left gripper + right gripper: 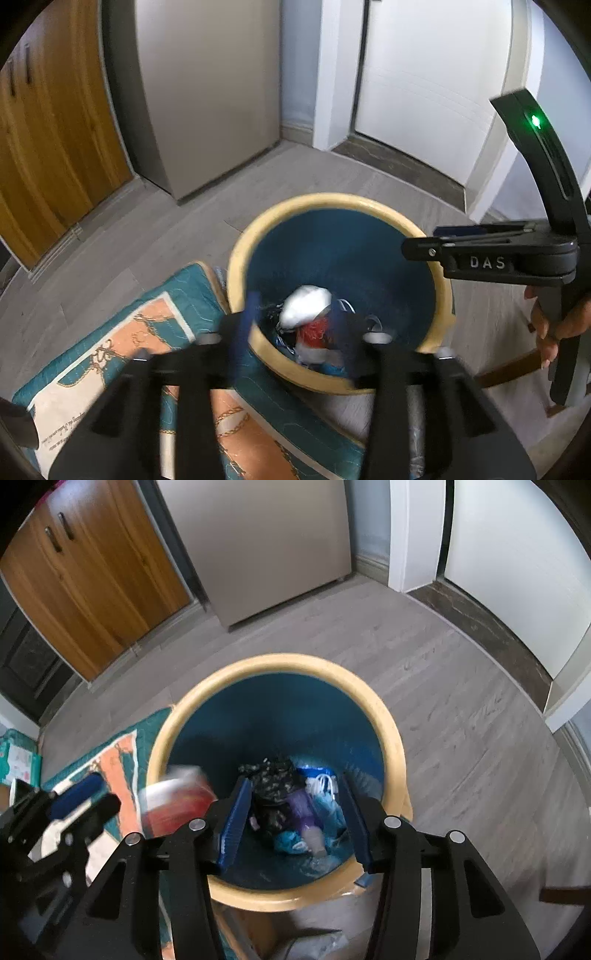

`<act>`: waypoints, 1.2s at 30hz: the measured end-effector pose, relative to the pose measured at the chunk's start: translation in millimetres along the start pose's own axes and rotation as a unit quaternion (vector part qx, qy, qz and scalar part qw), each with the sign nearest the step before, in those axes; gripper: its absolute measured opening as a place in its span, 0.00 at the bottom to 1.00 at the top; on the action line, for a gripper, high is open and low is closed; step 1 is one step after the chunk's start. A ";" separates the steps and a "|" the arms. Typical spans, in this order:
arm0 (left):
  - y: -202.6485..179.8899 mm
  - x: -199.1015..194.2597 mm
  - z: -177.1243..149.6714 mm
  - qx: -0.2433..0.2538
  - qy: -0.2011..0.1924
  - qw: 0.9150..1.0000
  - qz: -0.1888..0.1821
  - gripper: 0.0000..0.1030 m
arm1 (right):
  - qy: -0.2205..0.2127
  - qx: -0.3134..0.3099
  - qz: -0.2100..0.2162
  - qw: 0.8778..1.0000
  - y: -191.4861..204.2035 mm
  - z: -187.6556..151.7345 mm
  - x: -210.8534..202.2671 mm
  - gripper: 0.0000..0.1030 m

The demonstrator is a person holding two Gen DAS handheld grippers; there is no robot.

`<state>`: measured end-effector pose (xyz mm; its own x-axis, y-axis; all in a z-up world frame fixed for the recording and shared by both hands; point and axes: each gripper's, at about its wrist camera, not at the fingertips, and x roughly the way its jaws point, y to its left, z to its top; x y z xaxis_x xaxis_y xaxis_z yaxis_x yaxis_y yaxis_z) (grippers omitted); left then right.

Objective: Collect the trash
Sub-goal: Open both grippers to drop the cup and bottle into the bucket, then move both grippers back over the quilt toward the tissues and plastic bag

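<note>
- Left gripper [299,325] hangs over the near rim of the bin [240,258], jaws apart, nothing pressed between the blue pads [245,321].
- Below and ahead of it, a blurred red-and-white item [310,314] sits in the bin's mouth, free of either pad.
- Right gripper [295,812] points down into the bin [391,738], jaws apart and empty.
- Between its fingers, at the bin's bottom: a black bag [271,779] and pale blue scraps [325,801].
- The same red item [177,797], blurred, shows at the bin's rim left of that gripper's left pad.
- A rug [122,343] lies on the floor left of the bin.
- A hand [554,325] holds the right gripper's handle.
</note>
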<state>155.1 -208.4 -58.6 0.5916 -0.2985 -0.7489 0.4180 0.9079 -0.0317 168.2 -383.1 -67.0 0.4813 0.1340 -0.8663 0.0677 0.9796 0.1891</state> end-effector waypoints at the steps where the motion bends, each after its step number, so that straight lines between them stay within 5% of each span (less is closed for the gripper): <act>1: 2.5 -2.0 0.2 -0.005 -0.004 1.000 0.001 0.54 | -0.002 0.000 0.001 1.000 0.6 0.4 -0.9 0.58; 4: 10.1 -5.0 0.0 -0.016 -0.005 1.000 0.009 0.60 | -0.009 -0.004 0.001 1.000 3.2 1.3 -4.7 0.62; 9: 14.9 -15.6 -4.1 -0.015 -0.015 0.999 0.031 0.84 | -0.023 -0.013 0.004 1.000 9.8 5.1 -12.8 0.76; 15: 27.8 -37.9 -12.5 -0.018 -0.027 0.998 0.049 0.92 | -0.061 -0.023 0.012 0.998 24.1 8.5 -33.2 0.93; 36: 97.2 -172.4 -75.9 -0.058 -0.064 0.987 0.138 0.94 | -0.112 -0.117 0.036 0.986 133.5 -39.9 -87.4 0.95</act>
<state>41.3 -46.4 17.2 0.7571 -0.0637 -0.6502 0.1518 0.9852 0.0802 100.3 -258.1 15.5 0.6606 0.1946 -0.7251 -0.1659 0.9798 0.1118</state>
